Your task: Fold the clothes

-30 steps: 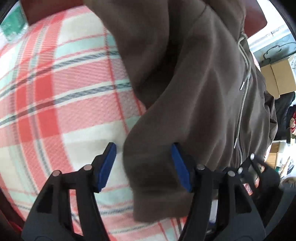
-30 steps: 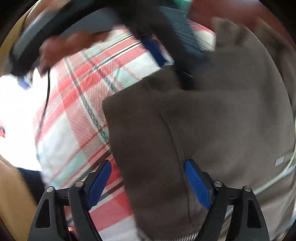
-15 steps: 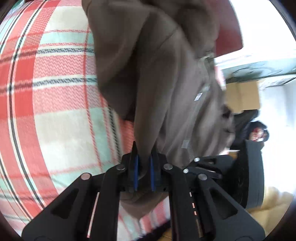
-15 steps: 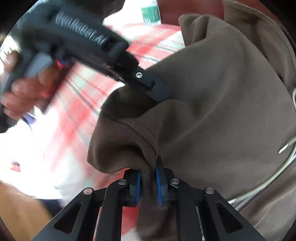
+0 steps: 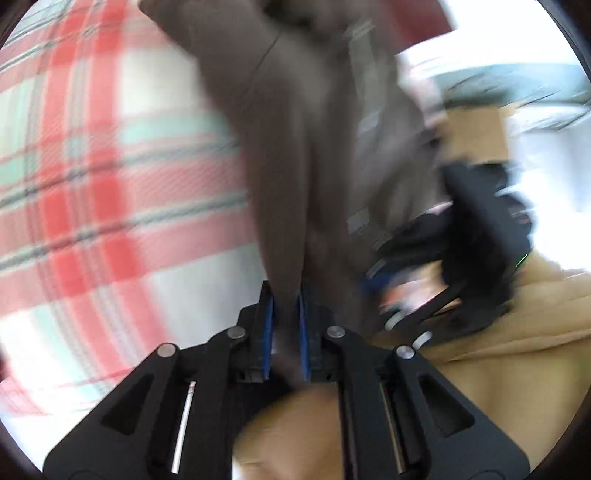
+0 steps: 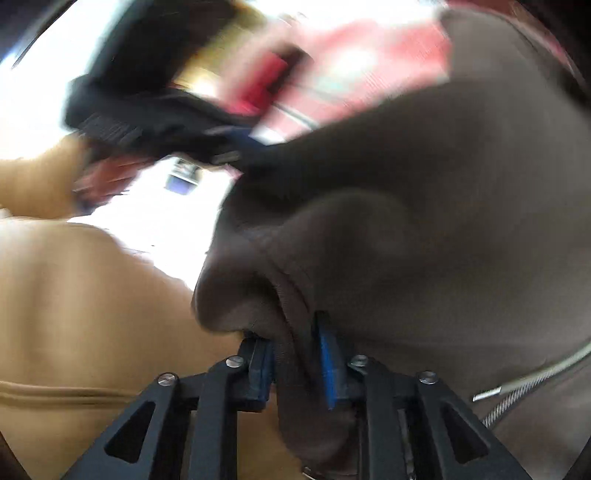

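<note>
A brown zip hoodie [image 5: 295, 155] hangs lifted above the red, white and mint plaid bedcover [image 5: 92, 177]. My left gripper [image 5: 286, 325] is shut on a pinch of its fabric near the hem. My right gripper [image 6: 295, 354] is shut on another bunched edge of the hoodie [image 6: 424, 192]; its metal zipper [image 6: 524, 387] runs at the lower right. The right gripper [image 5: 476, 236] shows blurred in the left wrist view, the left gripper [image 6: 155, 122] blurred in the right wrist view. Both views are motion-blurred.
The person's tan-clothed body [image 6: 85, 314] is close at the left in the right wrist view and shows low right in the left wrist view [image 5: 517, 350]. A cardboard box [image 5: 476, 136] stands beyond the bed. A red headboard [image 5: 417, 18] lies at the far edge.
Both grippers went from open around the hoodie edge to shut on it, then lifted it off the bedcover and pulled back toward the person.
</note>
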Demonstrator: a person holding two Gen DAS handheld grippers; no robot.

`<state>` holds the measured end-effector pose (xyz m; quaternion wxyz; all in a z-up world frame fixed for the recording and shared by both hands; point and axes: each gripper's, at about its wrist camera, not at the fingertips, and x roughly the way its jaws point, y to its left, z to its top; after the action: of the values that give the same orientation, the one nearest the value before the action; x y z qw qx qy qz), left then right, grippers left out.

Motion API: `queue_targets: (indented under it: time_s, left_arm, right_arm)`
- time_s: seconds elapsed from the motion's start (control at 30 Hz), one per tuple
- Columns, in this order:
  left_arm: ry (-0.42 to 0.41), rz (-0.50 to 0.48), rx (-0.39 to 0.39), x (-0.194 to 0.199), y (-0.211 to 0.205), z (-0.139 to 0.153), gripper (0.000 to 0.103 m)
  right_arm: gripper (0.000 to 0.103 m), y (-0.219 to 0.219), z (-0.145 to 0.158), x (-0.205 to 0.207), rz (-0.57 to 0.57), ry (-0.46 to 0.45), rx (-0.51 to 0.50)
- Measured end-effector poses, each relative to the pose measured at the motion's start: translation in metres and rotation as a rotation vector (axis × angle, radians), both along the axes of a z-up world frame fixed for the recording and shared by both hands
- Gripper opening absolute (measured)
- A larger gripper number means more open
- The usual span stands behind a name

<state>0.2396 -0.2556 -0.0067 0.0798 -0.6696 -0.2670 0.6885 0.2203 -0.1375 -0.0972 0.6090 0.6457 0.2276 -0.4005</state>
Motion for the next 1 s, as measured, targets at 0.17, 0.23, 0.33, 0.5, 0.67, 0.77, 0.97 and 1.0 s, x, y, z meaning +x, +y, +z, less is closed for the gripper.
queue_targets:
  time_s: [0.17,0.23,0.33,0.5,0.67,0.77,0.97,1.0]
  left_arm:
    - [0.103,0.076,-0.226,-0.031,-0.028,0.02,0.012]
    - [0.211,0.113,-0.293,-0.061,-0.046,0.044,0.012]
    - [0.296,0.09,-0.343,-0.111,-0.066,0.054,0.015]
    - [0.264,0.015,-0.392,-0.186,-0.085,0.029,0.054]
    - [0.186,-0.052,-0.323,-0.207,-0.088,-0.003,0.06]
    - [0.165,-0.109,-0.324,-0.21,-0.078,-0.007,0.058]
    - [0.167,-0.136,-0.289,-0.198,-0.066,0.013,0.017]
    - [0.184,-0.111,-0.262,-0.193,-0.071,0.021,0.016]
  right_arm:
    - [0.054,0.005,0.015,-0.046,-0.069,0.029,-0.032]
    - [0.07,0.012,0.053,-0.094,-0.173,0.121,-0.118]
    - [0.082,0.023,0.1,-0.169,-0.34,0.271,-0.206]
    - [0.086,0.013,0.122,-0.288,-0.548,0.625,-0.138]
    - [0.086,0.008,0.108,-0.41,-0.607,0.622,-0.069]
    - [0.086,-0.033,0.084,-0.415,-0.545,0.602,-0.094]
    - [0.015,-0.067,0.058,-0.435,-0.457,0.463,-0.1]
    - [0.01,-0.062,0.06,-0.438,-0.483,0.469,-0.103]
